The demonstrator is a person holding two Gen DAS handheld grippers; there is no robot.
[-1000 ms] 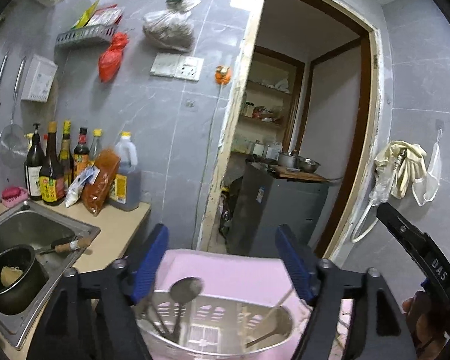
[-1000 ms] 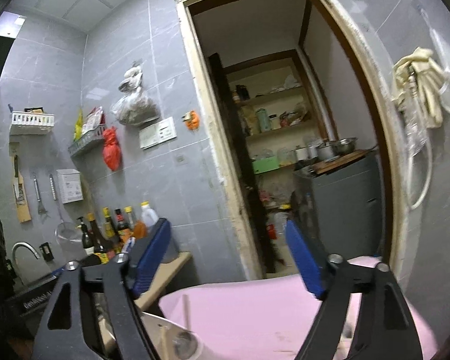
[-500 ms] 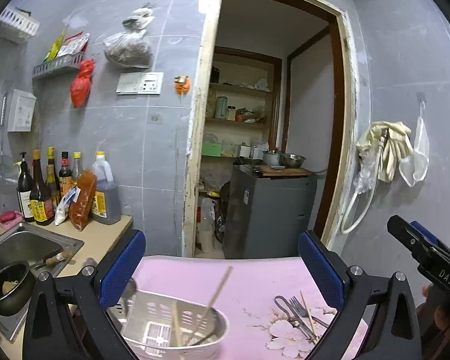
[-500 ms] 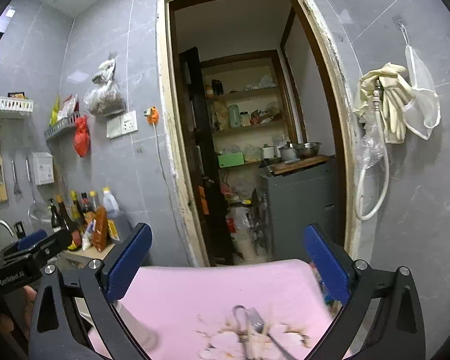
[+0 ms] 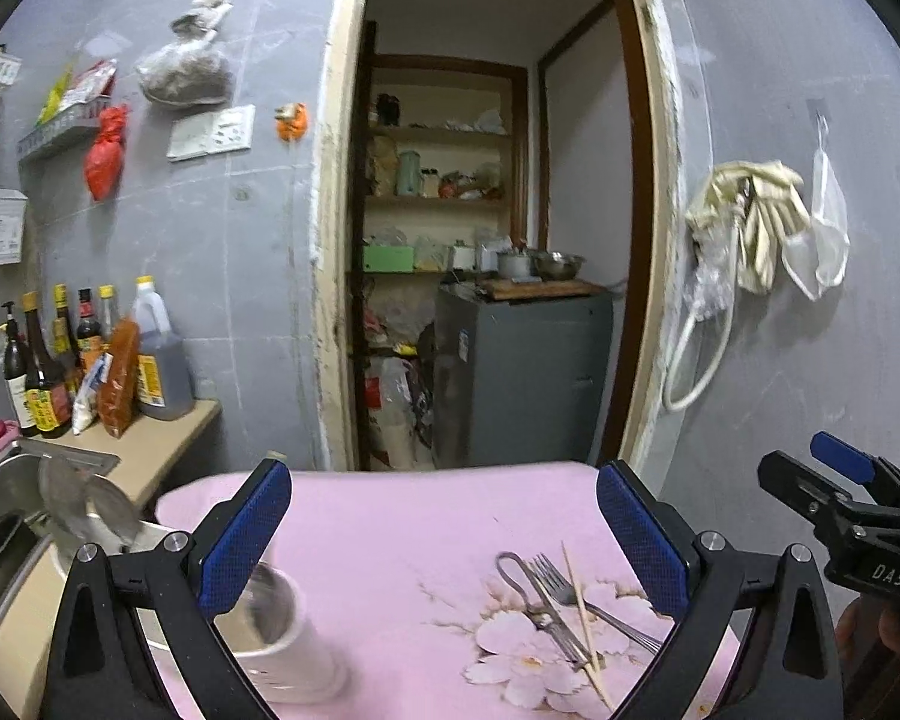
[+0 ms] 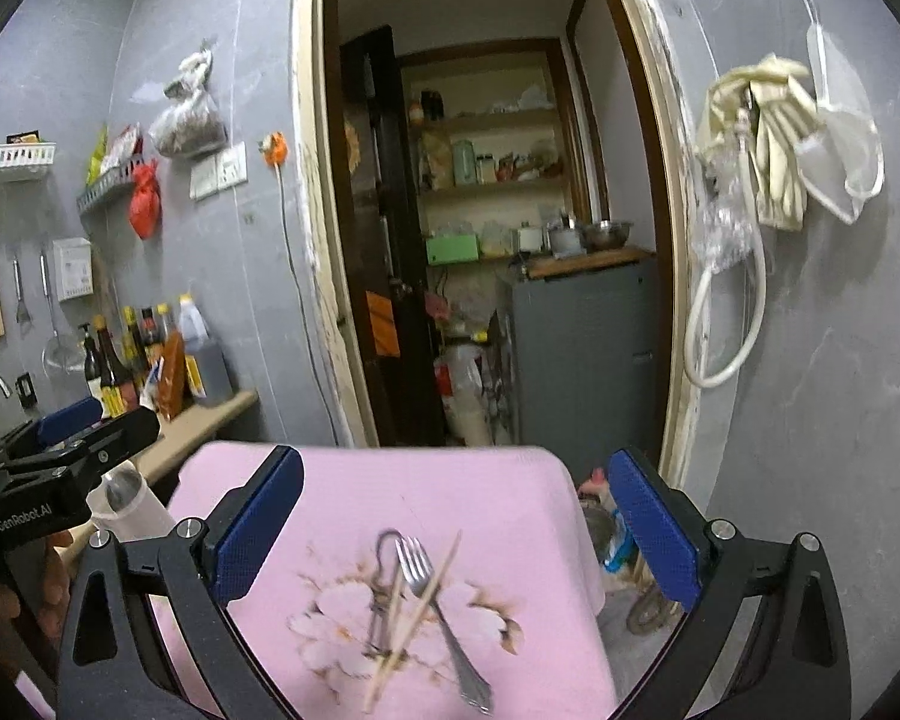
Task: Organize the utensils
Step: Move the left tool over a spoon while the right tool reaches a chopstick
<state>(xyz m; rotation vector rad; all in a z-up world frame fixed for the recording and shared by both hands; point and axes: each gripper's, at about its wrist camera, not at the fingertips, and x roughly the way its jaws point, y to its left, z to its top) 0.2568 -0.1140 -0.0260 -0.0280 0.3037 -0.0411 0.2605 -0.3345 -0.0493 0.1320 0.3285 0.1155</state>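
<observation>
Pink flowered surface [image 5: 426, 516] fills the lower half of both wrist views. A second ago the left view sat right over the slotted white holder with a ladle and other utensils in it; now that view has swung along the surface, and only a pale cup-like container [image 5: 282, 642] shows under the left finger. The loose cutlery, absent from the earliest frames, is now in both views.

Left hand-held gripper [image 5: 444, 540]: jaws have just been opening and stand wide apart, nothing between the pads. Right hand-held gripper [image 6: 456, 534]: likewise just been opening, wide, empty. Judgement: both have left the holder and are lining up on the loose pieces, so a pick-up comes next.

Loose pile lies on the flower print near the surface's right end, in the right view centred between the jaws:
- fork [image 6: 432, 600], long axis running away from the camera, tines at the far end, handle towards the lens.
- looped metal utensil [image 6: 384, 588] just left of it, roughly parallel, loop at the far end.
- chopsticks [image 6: 417, 606] lying slantwise across both, touching them.
</observation>
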